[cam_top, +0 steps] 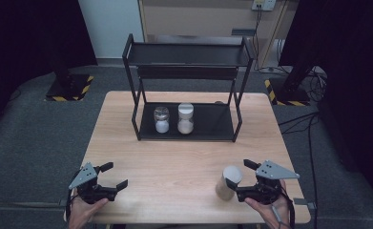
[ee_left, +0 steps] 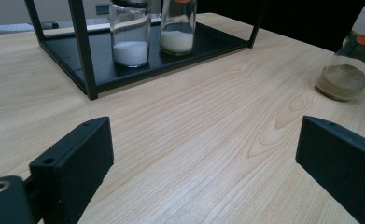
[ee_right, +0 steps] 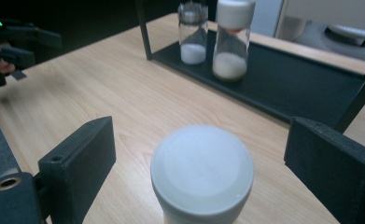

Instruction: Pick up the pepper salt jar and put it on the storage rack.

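Jar [cam_top: 229, 182], white-capped, brown powder inside; stands upright near the front right of the worktop [cam_top: 174, 157], between the spread fingers of the right gripper [cam_top: 237, 180], not yet pinched, placed for a grasp; left gripper [cam_top: 113, 175] spread, empty; two jars [cam_top: 173, 119] already on the rack [cam_top: 212, 125], suggesting its destination.

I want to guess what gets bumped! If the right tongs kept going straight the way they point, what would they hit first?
Most likely the white-capped jar. It stands right between the open right tongs, which do not touch it yet. Beyond it is bare table, then the black rack.
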The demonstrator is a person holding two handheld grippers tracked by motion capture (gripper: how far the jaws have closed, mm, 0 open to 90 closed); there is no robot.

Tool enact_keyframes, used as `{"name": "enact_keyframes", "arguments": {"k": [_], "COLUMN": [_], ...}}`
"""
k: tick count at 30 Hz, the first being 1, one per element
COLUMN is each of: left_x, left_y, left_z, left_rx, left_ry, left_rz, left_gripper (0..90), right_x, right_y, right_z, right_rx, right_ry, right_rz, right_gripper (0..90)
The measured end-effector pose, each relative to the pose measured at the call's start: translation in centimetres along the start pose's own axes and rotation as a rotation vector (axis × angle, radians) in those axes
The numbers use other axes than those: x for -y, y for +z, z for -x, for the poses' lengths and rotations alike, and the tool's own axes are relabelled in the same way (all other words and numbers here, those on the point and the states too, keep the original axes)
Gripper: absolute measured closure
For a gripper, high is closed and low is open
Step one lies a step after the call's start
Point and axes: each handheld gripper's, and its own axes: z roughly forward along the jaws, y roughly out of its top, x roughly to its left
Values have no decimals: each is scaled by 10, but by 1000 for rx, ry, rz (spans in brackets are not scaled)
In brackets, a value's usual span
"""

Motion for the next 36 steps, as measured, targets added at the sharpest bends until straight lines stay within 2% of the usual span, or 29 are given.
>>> {"name": "enact_keyframes", "arguments": {"k": [6,16,18,27,36], "left_x": [0,0,0,0,0], "left_y": [0,0,1,1,1], "left_z": [0,0,0,0,0], "left_rx": [0,2,3,3,3], "left_ry": [-1,0,2,1,0], "left_rz": [0,-3,-5,-5,-4], "left_gripper": [31,31,31,32,32], "right_x": [11,21,22,17,3], "right_y": [13,24,25,27,32], "right_z": [1,-2,-6,-10,-11], "right_rx": [-2,10,30,43,45], "right_ry": [16,-29,-41,-41,-54], "right_rz": [-25,-62,-62,-75,-77], "right_gripper": [143,295,334,339,339]}}
